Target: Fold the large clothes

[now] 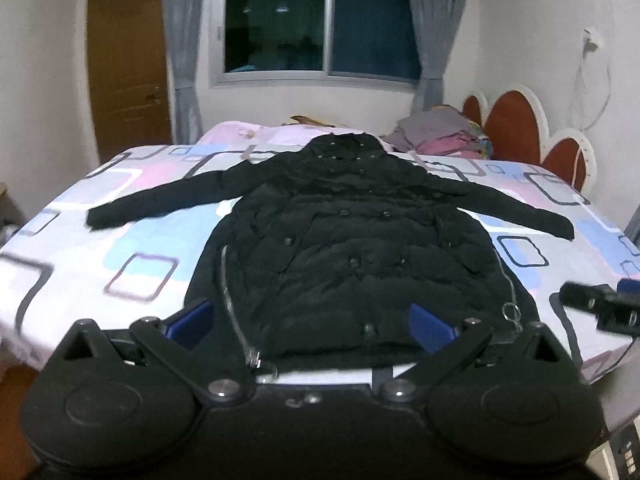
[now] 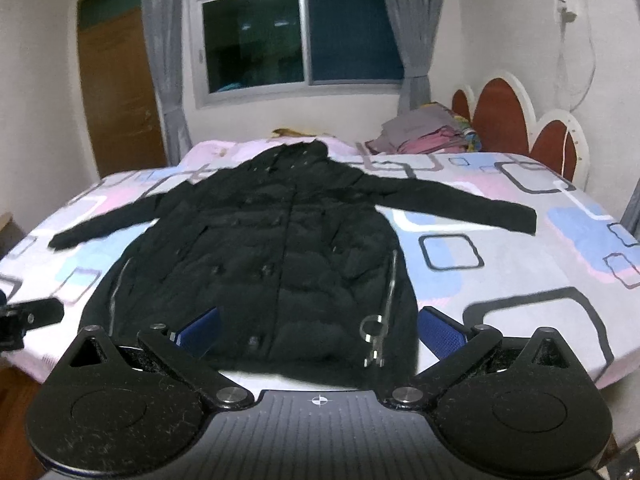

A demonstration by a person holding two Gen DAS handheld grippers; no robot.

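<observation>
Now, through my left wrist camera, I am holding my left claw spread wide and empty above the hem of the black padded coat, which is lying flat, sleeves out, on the patterned bedsheet. Through my right wrist camera, my right claw is likewise gaping, gripping nothing; I am judging a sleeve cuff the best first pinch. No readable writing is showing.

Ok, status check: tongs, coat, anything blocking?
Left tongs open, right tongs open, both empty at hem. Black coat flat on bed, sleeves spread, unfolded. Clothes pile near headboard, clear.
</observation>
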